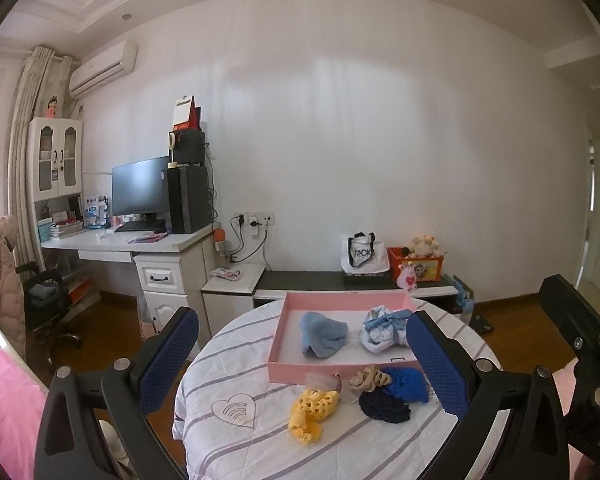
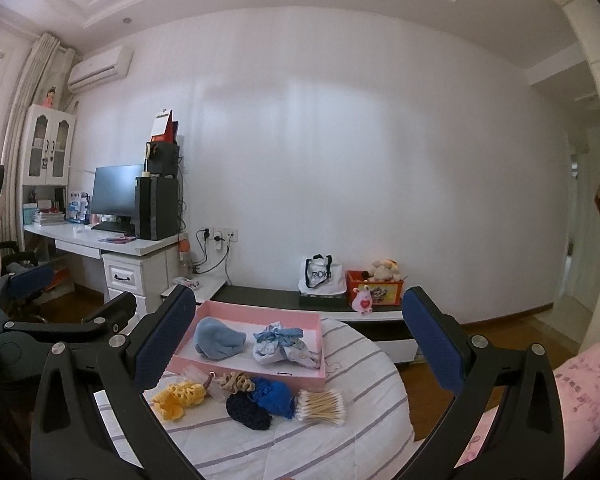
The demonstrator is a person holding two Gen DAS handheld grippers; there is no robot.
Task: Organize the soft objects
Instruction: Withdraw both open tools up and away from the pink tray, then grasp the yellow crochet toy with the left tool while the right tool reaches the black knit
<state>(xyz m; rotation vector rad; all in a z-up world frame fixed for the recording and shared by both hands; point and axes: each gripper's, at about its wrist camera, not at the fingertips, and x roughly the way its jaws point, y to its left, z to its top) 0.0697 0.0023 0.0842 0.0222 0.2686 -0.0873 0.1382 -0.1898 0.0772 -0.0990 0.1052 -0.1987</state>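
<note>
- Left gripper (image 1: 302,354): jaws spread wide, nothing between them, hovering above the near edge of the round table (image 1: 228,360) with its striped cloth.
- Right gripper (image 2: 296,344): likewise wide apart and empty, raised over the same table.
- Pink tray (image 2: 236,366) at 12 o'clock from both grippers; already holding a light blue cloth (image 2: 219,343) on its left and a blue-and-white tied bundle (image 2: 286,346) on its right, apart from each other.
- Loose soft items on the cloth just in front of the tray's near wall: yellow crochet piece (image 2: 178,398) at 10 o'clock of the right gripper's view, beige scrunchie (image 2: 236,382), navy crochet piece (image 2: 247,414), bright blue crochet piece (image 2: 275,398); the last three touching in a clump.
- Cotton swab bundle (image 2: 322,406) just right of the blue piece, long axis running 9-to-3.
- Yellow piece in left view (image 1: 310,414) lying near 6 o'clock, centred between the left jaws, long axis roughly 1-to-7.
- Judgement: left gripper better lined up for yellow piece; right gripper nearer the blue clump.
- Sorting looks partly done; four soft items not yet in the tray.
</note>
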